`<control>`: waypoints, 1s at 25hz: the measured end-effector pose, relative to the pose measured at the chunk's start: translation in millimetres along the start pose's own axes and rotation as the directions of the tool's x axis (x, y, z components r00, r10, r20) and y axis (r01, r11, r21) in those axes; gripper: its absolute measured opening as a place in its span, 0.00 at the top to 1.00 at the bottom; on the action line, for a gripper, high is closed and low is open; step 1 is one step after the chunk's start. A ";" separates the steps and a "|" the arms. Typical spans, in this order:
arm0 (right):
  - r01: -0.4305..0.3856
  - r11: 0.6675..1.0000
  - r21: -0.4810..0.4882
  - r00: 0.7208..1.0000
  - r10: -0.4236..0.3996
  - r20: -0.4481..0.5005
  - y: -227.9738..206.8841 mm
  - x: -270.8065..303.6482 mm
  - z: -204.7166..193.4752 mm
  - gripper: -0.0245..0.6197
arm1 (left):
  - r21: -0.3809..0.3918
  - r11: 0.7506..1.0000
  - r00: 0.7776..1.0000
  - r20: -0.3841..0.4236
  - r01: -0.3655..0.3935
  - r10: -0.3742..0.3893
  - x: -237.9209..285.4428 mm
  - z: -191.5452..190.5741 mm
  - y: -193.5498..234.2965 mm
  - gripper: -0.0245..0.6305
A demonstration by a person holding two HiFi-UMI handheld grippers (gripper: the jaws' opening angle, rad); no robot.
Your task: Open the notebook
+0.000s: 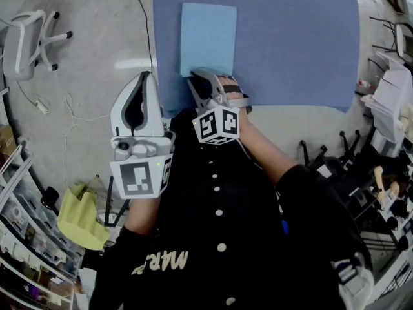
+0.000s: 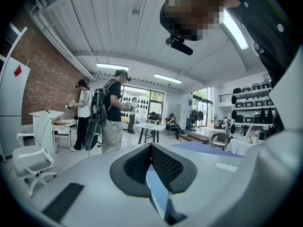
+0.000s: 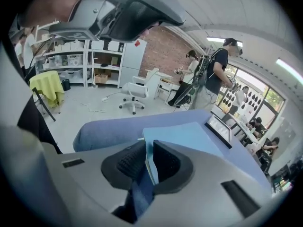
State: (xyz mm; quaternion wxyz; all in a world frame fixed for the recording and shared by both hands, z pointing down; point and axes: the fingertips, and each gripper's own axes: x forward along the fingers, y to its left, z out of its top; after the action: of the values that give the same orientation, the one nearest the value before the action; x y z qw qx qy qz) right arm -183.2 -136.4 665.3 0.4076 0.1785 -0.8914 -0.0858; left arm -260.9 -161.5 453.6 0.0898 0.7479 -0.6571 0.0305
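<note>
Notebook (image 1: pixel 208 37) edge pinched in right claw (image 1: pixel 193 77); shirt print (image 1: pixel 161 261) unclear.

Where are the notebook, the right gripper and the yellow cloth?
notebook (image 1: pixel 208 37), head view, middle of its blue cover
right gripper (image 3: pixel 149 142), right gripper view, midway between its fingertips
yellow cloth (image 1: pixel 80 218), head view, its middle

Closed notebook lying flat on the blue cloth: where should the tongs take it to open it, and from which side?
By the thin near edge, beside the near-left corner, coming in from the person's side and angled down. The notebook lies flat on the cloth, so only an edge fits between pads; the right tongs already pinch there.
</note>
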 end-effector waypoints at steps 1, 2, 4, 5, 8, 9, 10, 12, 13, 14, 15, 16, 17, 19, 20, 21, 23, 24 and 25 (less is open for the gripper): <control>0.014 1.000 0.006 1.000 -0.014 0.003 -1.6 -2.7 1.6 0.89 | 0.002 1.000 1.000 -0.001 0.002 -0.002 -0.8 0.6 -1.0 0.96; 0.027 1.000 0.011 1.000 -0.027 0.006 -2.6 -5.1 3.6 0.89 | 0.005 1.000 1.000 -0.002 0.003 -0.003 -1.9 1.5 -1.7 0.96; 0.051 0.998 0.024 0.999 -0.052 0.016 -4.1 -9.1 7.1 0.90 | 0.009 1.000 1.000 -0.001 0.005 -0.005 -3.7 3.4 -3.0 0.96; 0.063 0.997 0.034 0.998 -0.064 0.021 -5.3 -11.4 8.3 0.91 | 0.010 1.000 1.000 -0.001 0.007 -0.007 -4.1 4.3 -4.1 0.96; 0.094 0.993 0.075 0.995 -0.097 0.038 -10.7 -19.9 13.2 0.92 | 0.021 1.000 1.000 0.007 0.016 -0.016 -4.7 9.4 -7.3 0.96; 0.103 0.990 0.097 0.993 -0.108 0.049 -13.7 -24.3 14.9 0.92 | 0.024 1.000 1.000 0.011 0.018 -0.019 -4.6 11.8 -8.8 0.96; 0.109 0.986 0.123 0.991 -0.117 0.061 -17.2 -29.9 16.2 0.92 | 0.027 0.999 1.000 0.015 0.021 -0.021 -4.5 14.3 -11.1 0.96; 0.116 0.976 0.183 0.987 -0.133 0.086 -24.2 -42.8 17.5 0.93 | 0.033 0.999 0.999 0.020 0.027 -0.027 -4.4 19.3 -16.5 0.96; 0.120 0.969 0.215 0.985 -0.143 0.098 -27.8 -49.1 18.0 0.93 | 0.037 0.999 0.999 0.022 0.031 -0.032 -4.2 21.8 -18.7 0.96; 0.125 0.961 0.247 0.982 -0.156 0.108 -31.5 -55.3 18.0 0.93 | 0.041 0.999 0.999 0.024 0.036 -0.037 -3.8 24.2 -20.9 0.96; 0.131 0.950 0.283 0.978 -0.170 0.118 -35.3 -61.3 17.2 0.93 | 0.046 0.998 0.999 0.026 0.043 -0.044 -2.9 26.6 -23.6 0.96; 0.136 0.937 0.323 0.974 -0.185 0.127 -39.5 -67.5 15.3 0.93 | 0.051 0.997 0.998 0.029 0.050 -0.052 -1.6 29.2 -27.2 0.96; 0.138 0.920 0.367 0.971 -0.199 0.132 -44.2 -74.2 12.5 0.94 | 0.056 0.997 0.998 0.033 0.058 -0.060 0.0 31.9 -31.7 0.96; 0.143 0.880 0.453 0.966 -0.223 0.129 -55.1 -88.5 5.0 0.94 | 0.064 0.995 0.996 0.038 0.075 -0.077 4.1 36.8 -42.0 0.96; 0.147 0.858 0.492 0.964 -0.235 0.122 -61.1 -95.8 0.5 0.94 | 0.068 0.994 0.996 0.038 0.083 -0.086 6.3 38.8 -47.3 0.96; 0.153 0.834 0.530 0.962 -0.249 0.114 -66.9 -102.9 -4.2 0.94 | 0.072 0.993 0.995 0.038 0.092 -0.095 8.6 40.8 -52.6 0.96; 0.165 0.782 0.601 0.954 -0.280 0.103 -77.6 -116.5 -13.5 0.94 | 0.080 0.991 0.993 0.039 0.111 -0.115 13.4 44.6 -62.8 0.96; 0.171 0.753 0.635 0.949 -0.300 0.100 -82.9 -123.2 -18.1 0.94 | 0.083 0.989 0.991 0.039 0.121 -0.125 15.8 46.1 -67.7 0.96; 0.178 0.722 0.668 0.942 -0.321 0.096 -88.5 -129.9 -23.1 0.94 | 0.085 0.988 0.990 0.039 0.131 -0.135 18.5 47.3 -72.8 0.96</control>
State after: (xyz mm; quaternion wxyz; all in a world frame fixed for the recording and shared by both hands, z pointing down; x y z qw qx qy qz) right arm -65.2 -167.7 563.5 0.2107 0.4179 -0.8697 0.1567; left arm -189.9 -179.0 403.4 0.0459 0.7935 -0.6058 0.0349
